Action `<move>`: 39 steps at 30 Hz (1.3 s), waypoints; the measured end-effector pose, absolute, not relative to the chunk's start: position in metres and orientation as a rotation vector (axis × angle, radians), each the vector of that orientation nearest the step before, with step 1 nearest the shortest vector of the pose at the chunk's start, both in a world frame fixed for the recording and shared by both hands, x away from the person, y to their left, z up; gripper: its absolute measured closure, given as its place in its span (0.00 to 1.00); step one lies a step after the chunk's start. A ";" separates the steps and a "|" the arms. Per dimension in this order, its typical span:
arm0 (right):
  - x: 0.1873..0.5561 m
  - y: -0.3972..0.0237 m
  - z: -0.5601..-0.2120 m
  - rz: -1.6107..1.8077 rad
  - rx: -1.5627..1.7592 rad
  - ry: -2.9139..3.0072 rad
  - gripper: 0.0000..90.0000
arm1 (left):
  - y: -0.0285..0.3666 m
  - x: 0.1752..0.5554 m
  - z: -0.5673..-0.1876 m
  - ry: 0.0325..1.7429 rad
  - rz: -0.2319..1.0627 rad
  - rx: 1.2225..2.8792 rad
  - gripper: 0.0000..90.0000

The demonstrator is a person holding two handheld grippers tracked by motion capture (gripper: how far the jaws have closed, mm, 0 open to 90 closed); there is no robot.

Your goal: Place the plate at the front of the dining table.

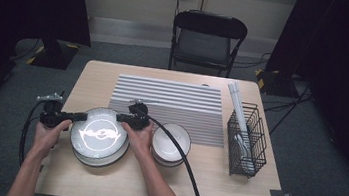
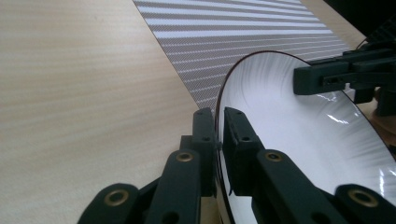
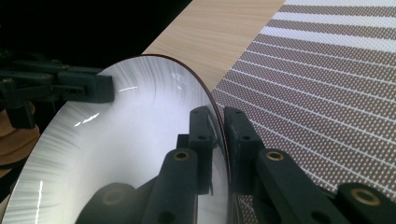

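Your left tongs [image 1: 79, 116] pinch the left rim of the white plate [image 1: 100, 133], and your right tongs [image 1: 120, 117] pinch its right rim. The plate sits atop a stack of plates [image 1: 99, 158] at the desk's [image 1: 231, 195] near-left, just beside the striped mat [image 1: 172, 102] and a stack of bowls [image 1: 170, 145].

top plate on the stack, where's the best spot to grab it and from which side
Grip the top plate by its thin rim, at two opposite edges, coming in level from left and right. It is wide and shallow, so only the rim fits between jaws. The left tool and right tool are pinched there.
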State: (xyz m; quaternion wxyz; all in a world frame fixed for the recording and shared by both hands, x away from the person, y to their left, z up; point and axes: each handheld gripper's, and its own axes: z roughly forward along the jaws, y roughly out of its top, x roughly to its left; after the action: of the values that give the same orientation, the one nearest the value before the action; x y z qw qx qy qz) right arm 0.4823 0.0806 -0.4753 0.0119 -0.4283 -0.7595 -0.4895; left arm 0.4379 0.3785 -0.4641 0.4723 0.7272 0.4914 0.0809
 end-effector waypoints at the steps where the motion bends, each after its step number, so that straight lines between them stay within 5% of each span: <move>1: 0.482 0.081 -0.474 -1.530 -1.333 -2.371 0.92 | 0.378 0.439 -0.463 1.204 0.211 1.782 0.94; 17: 0.488 0.075 -0.468 -1.585 -1.329 -2.401 0.93 | 0.377 0.448 -0.462 1.195 0.203 1.748 0.93; 23: 0.487 0.075 -0.468 -1.587 -1.328 -2.401 0.93 | 0.381 0.441 -0.467 1.222 0.172 1.756 0.83; 31: 0.486 0.076 -0.467 -1.590 -1.338 -2.399 0.93 | 0.382 0.442 -0.464 1.203 0.179 1.736 0.94; 39: 0.492 0.076 -0.463 -1.606 -1.346 -2.380 0.93 | 0.383 0.448 -0.459 1.195 0.223 1.729 0.95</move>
State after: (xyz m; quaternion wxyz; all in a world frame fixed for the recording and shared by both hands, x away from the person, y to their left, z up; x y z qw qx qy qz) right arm 0.4918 0.0755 -0.4629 -0.0147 -0.4243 -0.7504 -0.5066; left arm 0.4484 0.3825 -0.4593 0.4918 0.7123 0.4922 0.0919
